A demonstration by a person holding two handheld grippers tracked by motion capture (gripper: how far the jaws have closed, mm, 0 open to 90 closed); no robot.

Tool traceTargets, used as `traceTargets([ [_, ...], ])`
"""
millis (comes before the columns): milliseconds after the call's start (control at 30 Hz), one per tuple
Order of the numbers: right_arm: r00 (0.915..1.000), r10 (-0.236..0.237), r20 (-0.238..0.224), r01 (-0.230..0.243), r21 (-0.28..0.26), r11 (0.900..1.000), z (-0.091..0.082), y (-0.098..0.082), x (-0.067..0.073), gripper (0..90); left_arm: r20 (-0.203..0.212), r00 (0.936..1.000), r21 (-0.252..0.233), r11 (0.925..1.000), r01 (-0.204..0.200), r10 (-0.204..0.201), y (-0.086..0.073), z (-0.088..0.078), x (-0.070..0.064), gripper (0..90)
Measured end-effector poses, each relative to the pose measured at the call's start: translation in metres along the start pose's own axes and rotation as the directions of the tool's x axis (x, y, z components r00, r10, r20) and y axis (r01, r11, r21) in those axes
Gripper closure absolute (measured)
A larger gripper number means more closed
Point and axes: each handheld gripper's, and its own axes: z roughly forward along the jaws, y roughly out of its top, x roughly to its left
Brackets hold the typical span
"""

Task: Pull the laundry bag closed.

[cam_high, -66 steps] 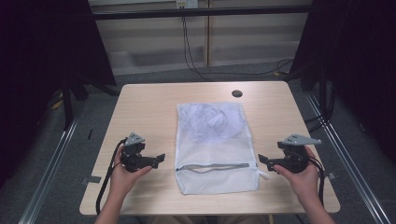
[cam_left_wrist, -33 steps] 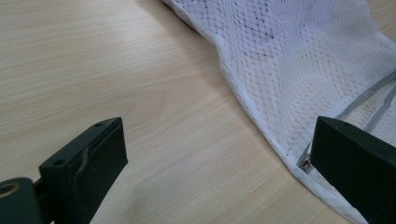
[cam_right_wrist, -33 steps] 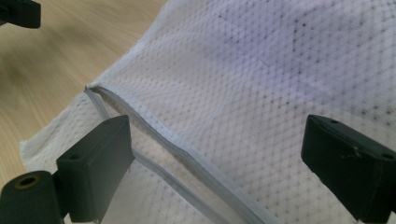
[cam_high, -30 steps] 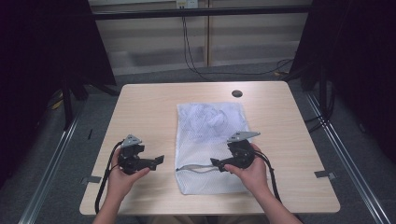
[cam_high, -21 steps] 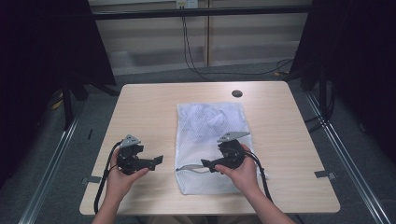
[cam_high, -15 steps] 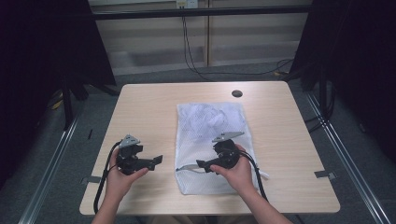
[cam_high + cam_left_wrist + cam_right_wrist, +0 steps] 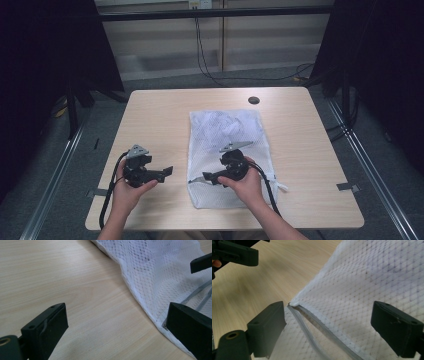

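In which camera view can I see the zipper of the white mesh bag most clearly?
The right gripper view shows the zipper best: close, with its end at the mesh bag's corner. The left gripper view catches a short stretch at the right edge. In the high view it is a thin line.

In the high view, part of the white mesh bag (image 7: 227, 145) is covered by the right hand-held gripper (image 7: 206, 177) and the hand (image 7: 246, 182) behind it, and what lies bunched inside the bag cannot be made out through the mesh. In the left gripper view, the bag (image 7: 160, 277) is cut off by the top and right edges, and its corner is hidden behind the near jaw at the right. In the right gripper view, the zipper (image 7: 317, 322) is cut off at the bottom edge, and the tabletop (image 7: 249, 290) at the left is blurred.
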Motion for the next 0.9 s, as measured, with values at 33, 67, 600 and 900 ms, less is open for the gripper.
traceTargets([
  [33, 1.0000, -0.001, -0.005, 0.001, 0.001, 1.000, 0.001, 0.000, 0.000, 13.8, -0.003, 1.0000, -0.001, 1.0000, -0.003, 0.003, 0.000, 0.000, 0.000, 3.7],
  [67, 1.0000, 0.002, -0.009, -0.002, 0.005, 1.000, 0.003, 0.000, 0.001, 13.9, -0.002, 1.0000, -0.001, 1.0000, -0.001, 0.001, 0.000, 0.000, 0.000, 3.7],
  [600, 0.9964, -0.025, -0.081, 0.027, 0.031, 0.999, 0.019, -0.001, 0.011, 29.6, -0.008, 0.9999, -0.003, 1.0000, 0.009, -0.009, -0.001, -0.004, 0.004, 3.7],
  [900, 0.9939, -0.030, -0.106, 0.034, 0.033, 0.999, 0.027, -0.002, 0.017, 39.2, -0.005, 1.0000, -0.003, 1.0000, 0.008, -0.008, -0.001, -0.005, 0.004, 3.8],
])
